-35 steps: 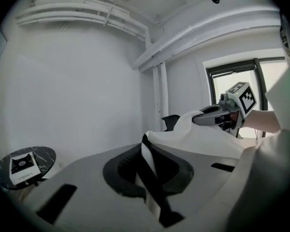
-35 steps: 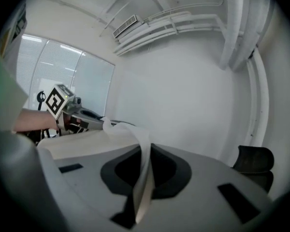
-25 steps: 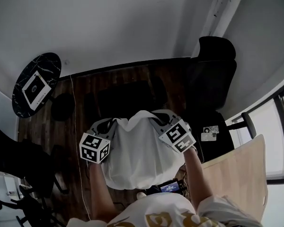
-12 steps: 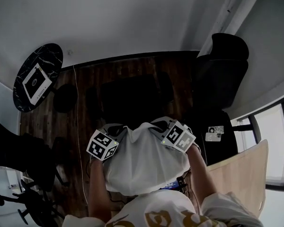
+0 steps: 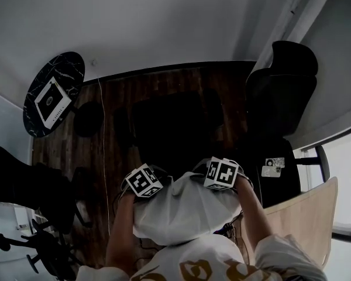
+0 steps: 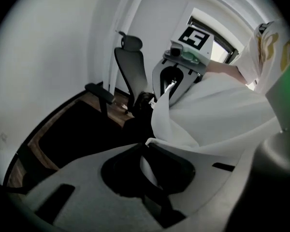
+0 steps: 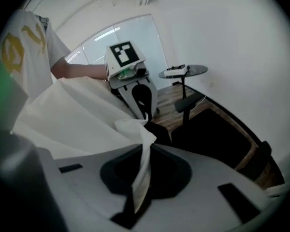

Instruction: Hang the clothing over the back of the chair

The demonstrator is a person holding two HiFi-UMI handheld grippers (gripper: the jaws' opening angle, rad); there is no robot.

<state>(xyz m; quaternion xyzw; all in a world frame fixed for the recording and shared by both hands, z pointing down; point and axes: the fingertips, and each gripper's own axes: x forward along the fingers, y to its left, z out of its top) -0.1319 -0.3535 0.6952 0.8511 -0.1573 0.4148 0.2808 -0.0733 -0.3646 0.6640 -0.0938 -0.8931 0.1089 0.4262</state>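
Between the left gripper's [image 6: 144, 143] pressed-together jaws runs a pinched fold of the white garment [image 5: 181, 215], and the right gripper [image 7: 146, 146] nips another fold of it the same way. The 2 tools point forward and down, side by side, so the cloth sags between them and drapes back against the person's printed white shirt [image 5: 187, 269]. Just ahead and below sits a black chair [image 5: 167, 119] on the dark wooden floor [image 5: 114, 107]; whether the cloth touches it cannot be told. A 2nd, high-backed chair [image 5: 281, 92] stands to the right, and a round table [image 5: 51, 95] stands far to the left.
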